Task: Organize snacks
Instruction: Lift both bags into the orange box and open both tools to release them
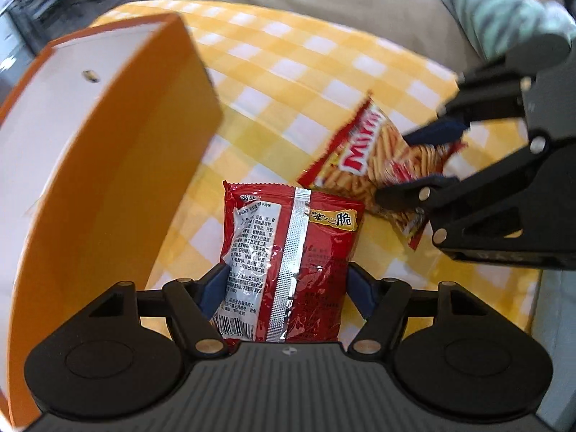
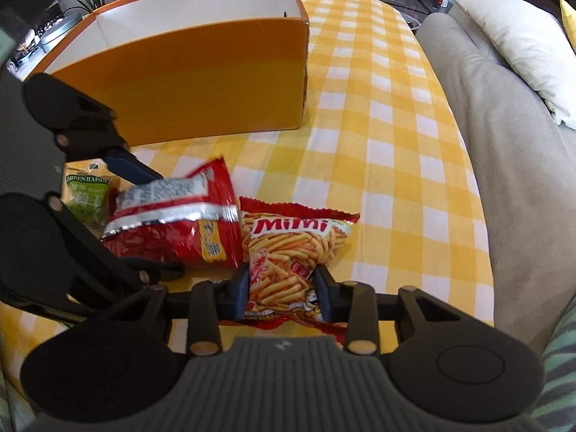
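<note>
My left gripper (image 1: 286, 288) is shut on a dark red snack bag (image 1: 288, 248), back side up, held beside the orange box (image 1: 118, 165). My right gripper (image 2: 284, 291) is shut on the Mimi fries bag (image 2: 291, 248), low over the checked cloth. In the left wrist view the right gripper (image 1: 417, 165) pinches the Mimi bag (image 1: 374, 158) at the right. In the right wrist view the left gripper (image 2: 144, 216) holds the red bag (image 2: 180, 226) just left of the Mimi bag. The orange box (image 2: 201, 82) stands behind, open at the top, white inside.
A green raisin packet (image 2: 86, 194) lies on the yellow-and-white checked tablecloth (image 2: 378, 144) at the left, under the left gripper. A beige sofa (image 2: 504, 126) with a cushion borders the table on the right. A potted plant stands behind the box.
</note>
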Demonstrator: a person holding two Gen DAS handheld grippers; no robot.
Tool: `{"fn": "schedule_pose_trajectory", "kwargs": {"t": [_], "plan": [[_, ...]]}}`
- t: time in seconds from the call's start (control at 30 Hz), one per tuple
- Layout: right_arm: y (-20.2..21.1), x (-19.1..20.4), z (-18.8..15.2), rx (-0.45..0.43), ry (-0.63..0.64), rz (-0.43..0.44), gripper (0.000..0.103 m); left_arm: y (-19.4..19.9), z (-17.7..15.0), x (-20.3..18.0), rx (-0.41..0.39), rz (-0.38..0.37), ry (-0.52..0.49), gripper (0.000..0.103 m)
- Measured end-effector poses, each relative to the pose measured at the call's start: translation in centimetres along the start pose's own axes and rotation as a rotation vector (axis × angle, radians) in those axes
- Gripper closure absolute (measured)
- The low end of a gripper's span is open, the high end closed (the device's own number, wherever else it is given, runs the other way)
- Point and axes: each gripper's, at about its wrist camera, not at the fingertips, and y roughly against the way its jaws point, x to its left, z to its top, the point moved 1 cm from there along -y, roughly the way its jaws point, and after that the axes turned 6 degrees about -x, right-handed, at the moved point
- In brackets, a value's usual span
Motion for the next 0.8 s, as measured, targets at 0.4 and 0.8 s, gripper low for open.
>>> {"fn": "schedule_pose_trajectory", "kwargs": {"t": [0.4,0.8], "plan": [[2.5,0.1,0.7,-0.045,-0.039,0.016,0.069,6.4,-1.1,1.3,-0.136,0.082,0.3,0.023],[7.1,2.7,4.4,-0.191,0.039,0.036,0.069,14.0,-1.9,4.9,-0.288,0.17,0.481,0.023]]}}
